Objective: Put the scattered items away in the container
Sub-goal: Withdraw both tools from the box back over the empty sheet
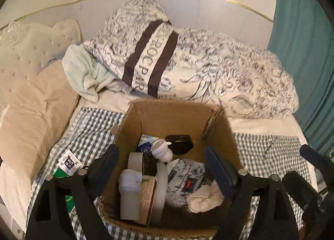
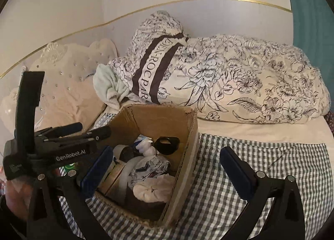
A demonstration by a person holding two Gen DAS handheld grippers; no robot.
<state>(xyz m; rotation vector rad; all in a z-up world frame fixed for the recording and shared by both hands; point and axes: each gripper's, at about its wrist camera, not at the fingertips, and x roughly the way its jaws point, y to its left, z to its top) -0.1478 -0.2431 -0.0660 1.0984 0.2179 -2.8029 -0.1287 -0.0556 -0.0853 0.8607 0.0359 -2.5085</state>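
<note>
Above the cardboard box (image 1: 146, 114) on the bed, my left fingers (image 1: 108, 160) and right fingers (image 2: 235, 169) spread wide, both released.

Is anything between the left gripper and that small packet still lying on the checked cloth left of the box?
Nothing visible blocks it. The small packet lies exposed on the checked cloth, left of the cardboard box, with a green item against its near edge. The left gripper, jaws open and empty, hangs over the box.
</note>
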